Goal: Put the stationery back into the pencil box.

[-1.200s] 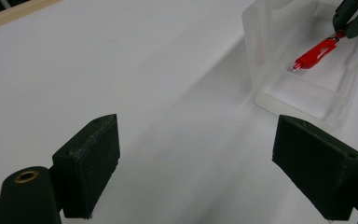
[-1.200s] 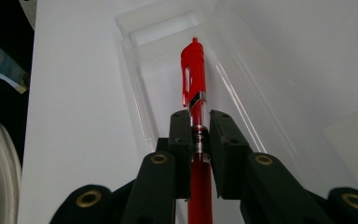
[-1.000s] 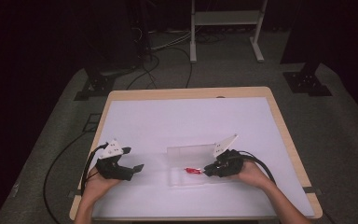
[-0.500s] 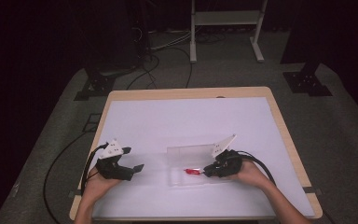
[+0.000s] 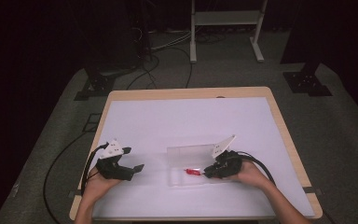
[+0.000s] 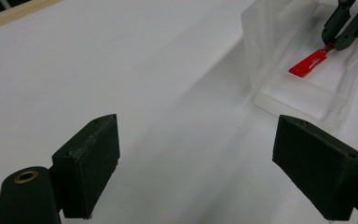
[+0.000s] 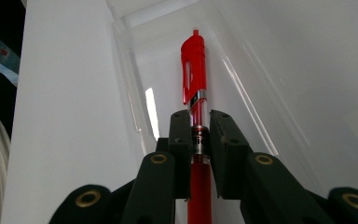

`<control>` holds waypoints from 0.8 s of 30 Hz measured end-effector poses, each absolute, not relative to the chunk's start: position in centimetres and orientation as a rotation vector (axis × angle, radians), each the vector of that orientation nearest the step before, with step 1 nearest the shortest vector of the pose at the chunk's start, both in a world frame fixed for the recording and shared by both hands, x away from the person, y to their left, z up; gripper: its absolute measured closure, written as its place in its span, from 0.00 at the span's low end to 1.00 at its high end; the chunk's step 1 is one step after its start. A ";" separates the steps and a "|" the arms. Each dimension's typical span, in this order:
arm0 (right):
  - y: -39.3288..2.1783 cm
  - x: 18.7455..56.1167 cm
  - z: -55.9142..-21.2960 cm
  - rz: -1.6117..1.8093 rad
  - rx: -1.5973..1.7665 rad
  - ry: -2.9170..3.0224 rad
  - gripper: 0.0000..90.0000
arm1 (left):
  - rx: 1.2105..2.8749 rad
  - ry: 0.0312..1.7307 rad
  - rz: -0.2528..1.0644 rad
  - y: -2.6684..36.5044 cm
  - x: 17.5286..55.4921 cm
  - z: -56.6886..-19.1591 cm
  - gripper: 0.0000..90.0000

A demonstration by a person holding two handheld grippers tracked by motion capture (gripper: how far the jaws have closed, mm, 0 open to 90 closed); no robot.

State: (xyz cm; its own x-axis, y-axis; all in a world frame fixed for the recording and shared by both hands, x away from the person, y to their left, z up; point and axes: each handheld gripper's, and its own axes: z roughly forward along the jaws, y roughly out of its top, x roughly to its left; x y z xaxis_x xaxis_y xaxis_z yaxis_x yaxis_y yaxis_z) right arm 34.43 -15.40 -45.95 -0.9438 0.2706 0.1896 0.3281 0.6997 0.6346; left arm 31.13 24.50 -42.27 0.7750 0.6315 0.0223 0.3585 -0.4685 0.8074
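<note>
Right gripper (image 7: 199, 135) clamped tight on red pen (image 7: 193, 70), cap jutting ahead inside clear tray (image 7: 135, 28). Left gripper (image 6: 196, 163) spread wide, gripping nothing, tray ahead-right.

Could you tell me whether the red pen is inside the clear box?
Inside: the red pen lies within the clear box, clamped by the right tongs.

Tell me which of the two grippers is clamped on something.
The right gripper: its jaws are shut on the red pen over the clear tray. The left gripper stands open, holding nothing.
</note>
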 end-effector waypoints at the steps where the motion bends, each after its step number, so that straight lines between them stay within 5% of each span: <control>1: -15.4 34.4 -45.9 -1.079 -0.498 -2.820 0.87 | 2.105 0.736 0.403 24.5 31.1 -42.3 0.16; 24: -15.6 34.5 -46.0 -1.112 -0.524 -2.798 0.82 | 2.101 0.737 0.405 24.5 31.1 -42.2 0.15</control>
State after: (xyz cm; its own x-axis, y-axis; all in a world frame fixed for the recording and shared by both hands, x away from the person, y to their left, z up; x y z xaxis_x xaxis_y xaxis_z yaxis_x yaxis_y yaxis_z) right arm 34.50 -15.61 -45.95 -0.9377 0.2823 0.2024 0.3442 0.6773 0.6502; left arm 31.15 24.47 -42.21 0.7736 0.6333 0.0217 0.3577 -0.4647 0.8100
